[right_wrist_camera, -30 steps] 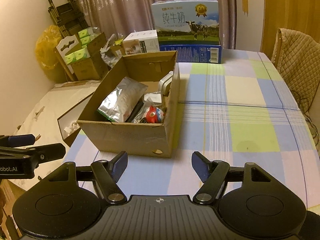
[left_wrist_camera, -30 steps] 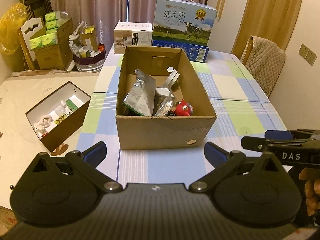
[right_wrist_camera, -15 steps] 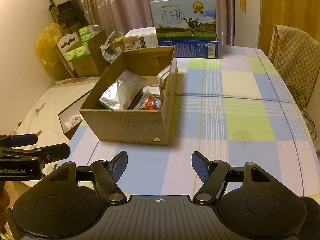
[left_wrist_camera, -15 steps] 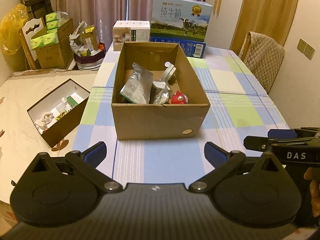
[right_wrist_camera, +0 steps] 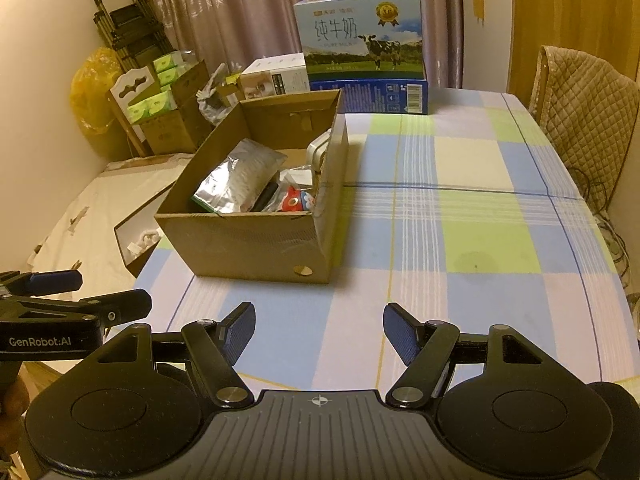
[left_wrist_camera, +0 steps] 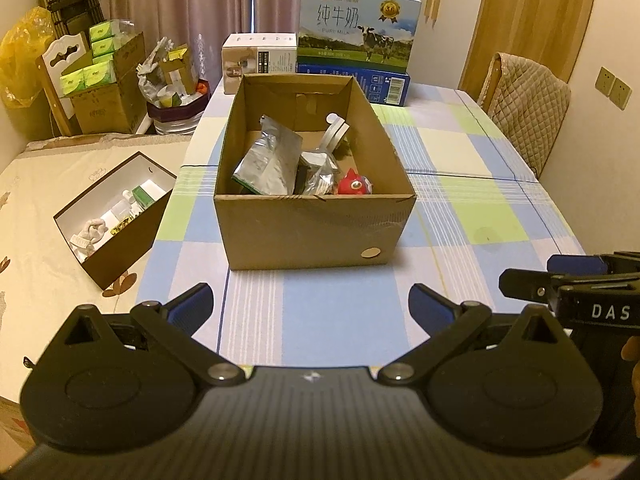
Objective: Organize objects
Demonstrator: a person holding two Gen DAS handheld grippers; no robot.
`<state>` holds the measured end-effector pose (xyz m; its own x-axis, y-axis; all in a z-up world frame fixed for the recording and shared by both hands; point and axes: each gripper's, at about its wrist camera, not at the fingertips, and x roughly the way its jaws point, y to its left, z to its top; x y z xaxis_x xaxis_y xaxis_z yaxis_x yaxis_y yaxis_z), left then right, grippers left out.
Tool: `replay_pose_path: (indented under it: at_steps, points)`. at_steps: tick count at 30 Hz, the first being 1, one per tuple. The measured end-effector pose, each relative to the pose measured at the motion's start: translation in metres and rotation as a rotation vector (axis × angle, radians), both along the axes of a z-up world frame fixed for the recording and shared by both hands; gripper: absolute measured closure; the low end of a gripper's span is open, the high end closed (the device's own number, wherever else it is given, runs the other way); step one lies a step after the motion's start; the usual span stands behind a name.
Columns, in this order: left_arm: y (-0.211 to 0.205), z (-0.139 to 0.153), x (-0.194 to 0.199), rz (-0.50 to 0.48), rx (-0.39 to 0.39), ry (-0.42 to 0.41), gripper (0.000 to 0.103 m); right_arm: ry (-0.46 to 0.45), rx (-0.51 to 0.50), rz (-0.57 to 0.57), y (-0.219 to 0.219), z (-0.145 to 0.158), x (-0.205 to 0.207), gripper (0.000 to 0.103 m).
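A brown box (left_wrist_camera: 316,236) is seen on a cloth (left_wrist_camera: 472,184) checked in blue, green and white. A silver pouch (left_wrist_camera: 268,164) and red toy (left_wrist_camera: 354,186) are seen inside. Blue pads (right_wrist_camera: 400,338) are borne by black grippers.

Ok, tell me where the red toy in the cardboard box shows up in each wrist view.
Left wrist view: the red toy lies centre frame, in the cardboard box's near right corner, behind its front wall.
Right wrist view: the red toy sits left of centre, in the same corner, against the box's right wall.
Shared landmark: the blue milk carton beyond the box, at the table's far end.
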<state>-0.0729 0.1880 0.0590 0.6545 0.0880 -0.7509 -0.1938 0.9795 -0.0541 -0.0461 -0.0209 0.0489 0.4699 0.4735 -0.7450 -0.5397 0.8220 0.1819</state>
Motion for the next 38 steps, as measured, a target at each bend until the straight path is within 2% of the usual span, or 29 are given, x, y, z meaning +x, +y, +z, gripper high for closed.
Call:
replay_pose_path:
  at_steps: [30,38]
  points:
    - [-0.0012,-0.005,0.0024,-0.005,-0.012,0.004,0.001,0.009,-0.006,0.006,0.003,-0.0021,-0.0016,0.035]
    - [-0.0017,-0.0052,-0.0005,-0.001,-0.025,-0.022,0.001,0.008,-0.006,0.005,0.003,-0.002,-0.0016,0.035]
